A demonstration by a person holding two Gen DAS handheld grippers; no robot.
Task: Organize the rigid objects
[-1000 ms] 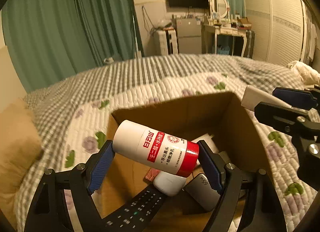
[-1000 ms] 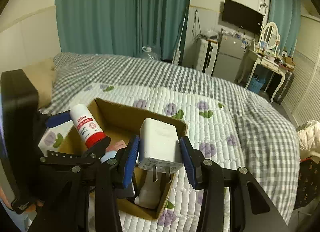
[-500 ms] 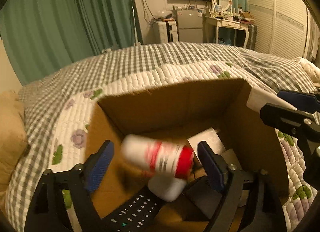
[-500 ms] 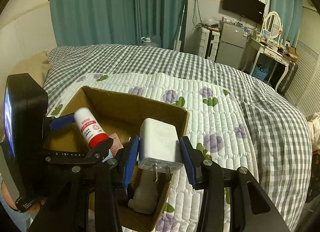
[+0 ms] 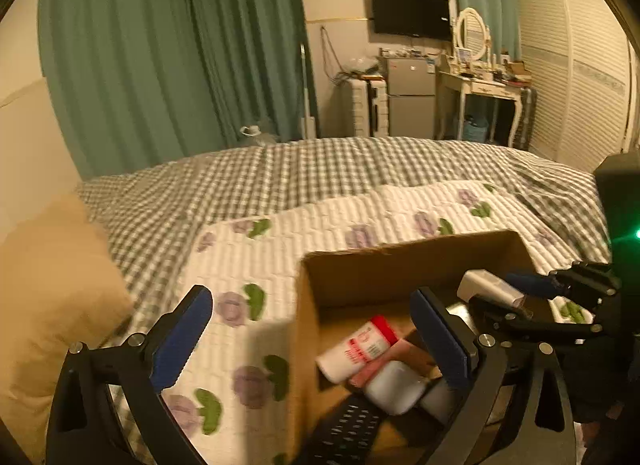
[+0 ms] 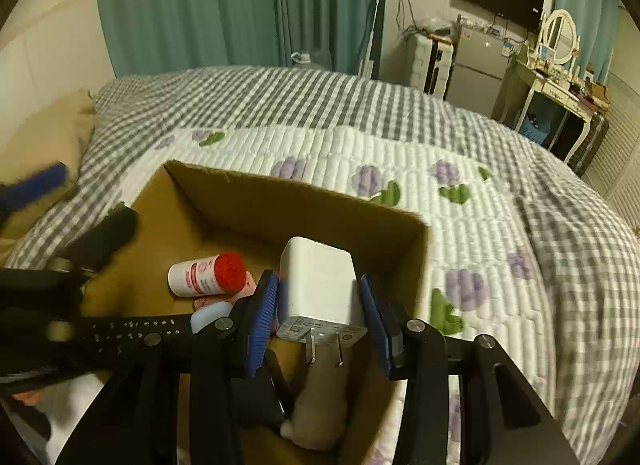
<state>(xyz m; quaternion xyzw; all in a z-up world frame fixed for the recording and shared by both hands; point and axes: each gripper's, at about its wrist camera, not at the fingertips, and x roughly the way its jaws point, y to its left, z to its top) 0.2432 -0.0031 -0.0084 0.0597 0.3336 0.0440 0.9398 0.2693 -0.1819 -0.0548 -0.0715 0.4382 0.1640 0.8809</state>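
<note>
A cardboard box (image 5: 384, 265) (image 6: 280, 201) stands on the quilted bed. A white bottle with a red cap (image 5: 356, 349) (image 6: 206, 275) lies inside it, on other items. My left gripper (image 5: 312, 333) is open and empty, its jaws wide apart over the box's left wall. My right gripper (image 6: 322, 311) is shut on a white plug charger (image 6: 320, 289), prongs toward the camera, held above the box's right side. The charger also shows in the left wrist view (image 5: 488, 289).
In the box lie a black remote control (image 5: 348, 429) (image 6: 132, 329), a white rounded case (image 5: 394, 387) and a pink item (image 5: 384, 361). A tan pillow (image 5: 48, 297) lies left of the box. A dresser and fridge stand beyond the bed.
My left gripper opened and let go of the bottle, which dropped into the box. The left gripper then swung left. My right gripper moved over the box with the charger.
</note>
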